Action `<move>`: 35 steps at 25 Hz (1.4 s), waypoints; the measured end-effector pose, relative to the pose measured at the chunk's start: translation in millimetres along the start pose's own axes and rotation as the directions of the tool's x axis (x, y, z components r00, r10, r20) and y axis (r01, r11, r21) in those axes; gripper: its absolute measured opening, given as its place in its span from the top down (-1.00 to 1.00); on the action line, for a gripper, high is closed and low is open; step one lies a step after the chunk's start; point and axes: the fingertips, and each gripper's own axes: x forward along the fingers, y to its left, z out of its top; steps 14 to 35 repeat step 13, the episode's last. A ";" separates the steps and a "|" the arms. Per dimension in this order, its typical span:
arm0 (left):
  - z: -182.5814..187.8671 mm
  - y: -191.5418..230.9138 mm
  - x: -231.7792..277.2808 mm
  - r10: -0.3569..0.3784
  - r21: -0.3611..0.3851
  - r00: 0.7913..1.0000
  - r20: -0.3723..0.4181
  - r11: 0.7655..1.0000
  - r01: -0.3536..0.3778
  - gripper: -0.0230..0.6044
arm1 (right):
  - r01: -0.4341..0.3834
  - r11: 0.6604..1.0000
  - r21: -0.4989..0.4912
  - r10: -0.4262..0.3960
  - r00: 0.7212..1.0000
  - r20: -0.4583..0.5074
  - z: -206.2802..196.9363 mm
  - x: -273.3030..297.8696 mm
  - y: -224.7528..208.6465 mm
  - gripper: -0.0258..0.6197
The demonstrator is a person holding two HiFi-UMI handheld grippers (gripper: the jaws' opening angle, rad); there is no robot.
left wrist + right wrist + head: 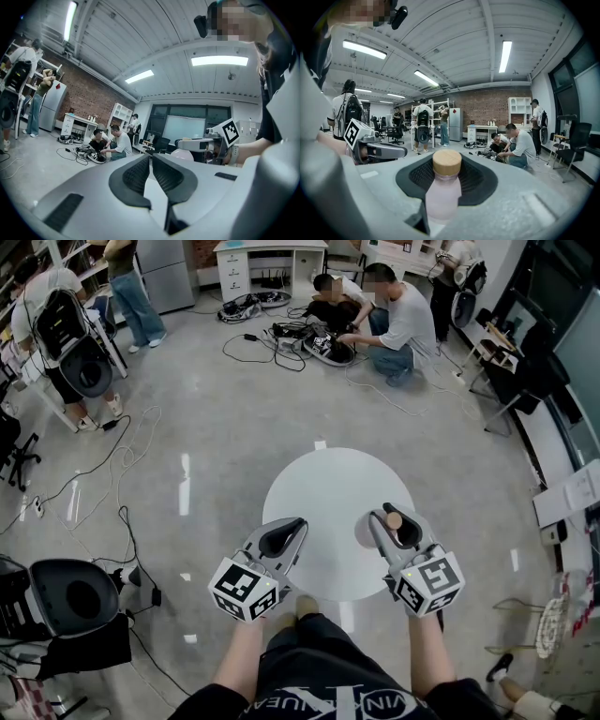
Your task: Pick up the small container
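Observation:
The small container is a pale pink bottle [442,193] with a round wooden cap [446,162]. It stands upright between the dark pads [478,180] of my right gripper [397,527], which is shut on it. In the head view only the cap [395,519] shows, held above the right part of the round white table [323,479]. My left gripper [282,538] hovers over the table's left front edge. Its ribbed pads [136,174] meet with nothing between them. Both grippers point away from me, side by side and apart.
Two people crouch by tangled cables and gear [323,341] on the floor beyond the table. A black seat-like unit [70,596] sits at the lower left with cords [127,521] trailing from it. Chairs [506,371] stand at the right and a person [56,324] at the far left.

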 end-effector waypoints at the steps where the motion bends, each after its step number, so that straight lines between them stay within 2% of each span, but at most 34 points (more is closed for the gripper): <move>1: 0.1 -0.2 0.1 0.000 0.001 1.000 -0.001 1.000 0.000 0.85 | 0.003 1.000 0.003 -0.003 1.000 -0.001 -0.5 -0.3 -0.3 0.54; 35: -5.2 2.2 2.1 -0.003 -0.005 1.000 -0.004 1.000 0.003 0.85 | -0.002 1.000 0.001 0.002 1.000 -0.006 -6.2 1.2 -0.3 0.54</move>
